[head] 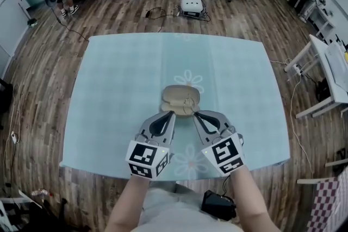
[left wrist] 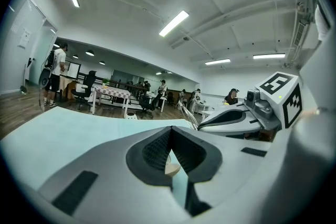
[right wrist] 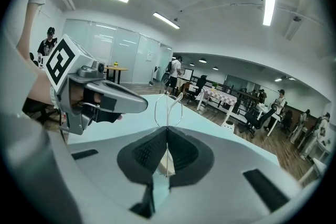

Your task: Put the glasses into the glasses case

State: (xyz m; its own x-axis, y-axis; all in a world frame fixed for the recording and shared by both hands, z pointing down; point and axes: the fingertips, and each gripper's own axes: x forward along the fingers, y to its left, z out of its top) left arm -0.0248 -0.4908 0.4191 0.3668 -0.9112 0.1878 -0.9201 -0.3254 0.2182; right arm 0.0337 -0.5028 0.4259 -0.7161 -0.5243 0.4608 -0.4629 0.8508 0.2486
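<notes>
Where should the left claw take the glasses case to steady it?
Probably the glasses case by its near-left rim, from the person's side: it lies flat, looks open, that edge faces the left claw, and the right claw holds the glasses.

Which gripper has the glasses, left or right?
The right gripper: the glasses are pinched by their thin wire frame between its shut jaws. The left gripper has its jaws together, no frame between them.

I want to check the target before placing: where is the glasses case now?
In the head view, the glasses case lies near the middle of the blue table, just ahead of the left gripper and the right gripper.
</notes>
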